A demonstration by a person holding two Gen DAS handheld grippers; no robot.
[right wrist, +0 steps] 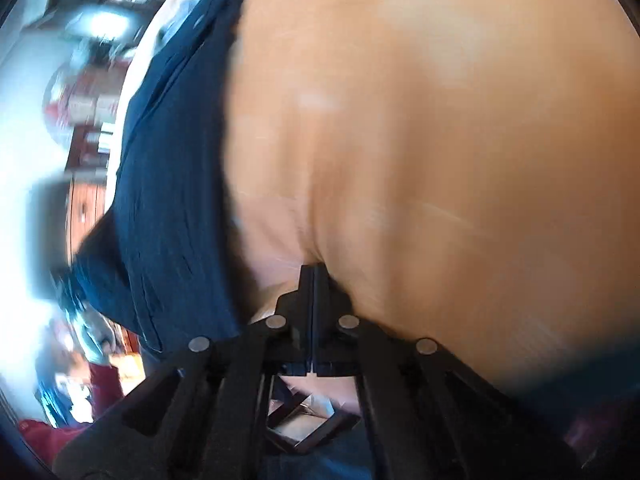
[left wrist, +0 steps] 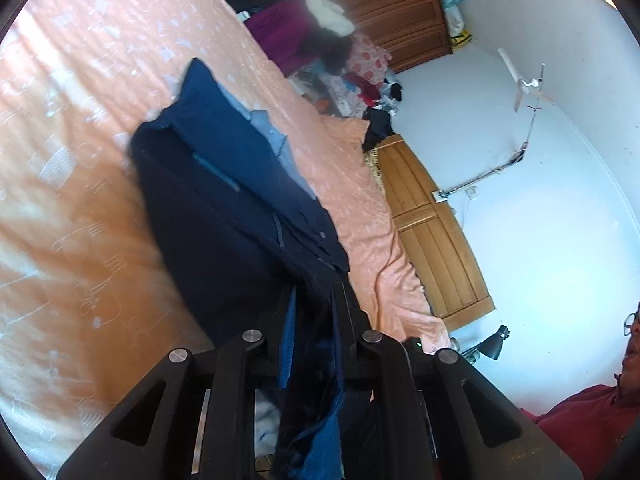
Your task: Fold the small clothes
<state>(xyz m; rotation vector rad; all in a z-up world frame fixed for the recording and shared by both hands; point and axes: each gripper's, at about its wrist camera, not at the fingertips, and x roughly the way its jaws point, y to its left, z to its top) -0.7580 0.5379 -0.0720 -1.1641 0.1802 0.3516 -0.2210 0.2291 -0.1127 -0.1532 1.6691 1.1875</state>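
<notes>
A dark navy garment (left wrist: 224,200) lies on the peach bedsheet (left wrist: 80,160), with a lighter blue piece (left wrist: 272,140) showing at its far edge. Its near end runs up between the fingers of my left gripper (left wrist: 316,304), which is shut on the cloth; the fingertips are partly hidden by fabric. In the blurred right wrist view, my right gripper (right wrist: 314,270) is shut, its tips pressed against the peach bedsheet (right wrist: 440,160) where creases meet. No cloth shows between its fingers. The navy garment (right wrist: 172,168) hangs just left of that gripper.
A pile of mixed clothes (left wrist: 320,36) sits at the bed's far end before a wooden wardrobe (left wrist: 392,4). A wooden panel (left wrist: 432,232) stands beside the bed, near a black lamp (left wrist: 494,344). A person in a red top (left wrist: 584,420) is at the lower right.
</notes>
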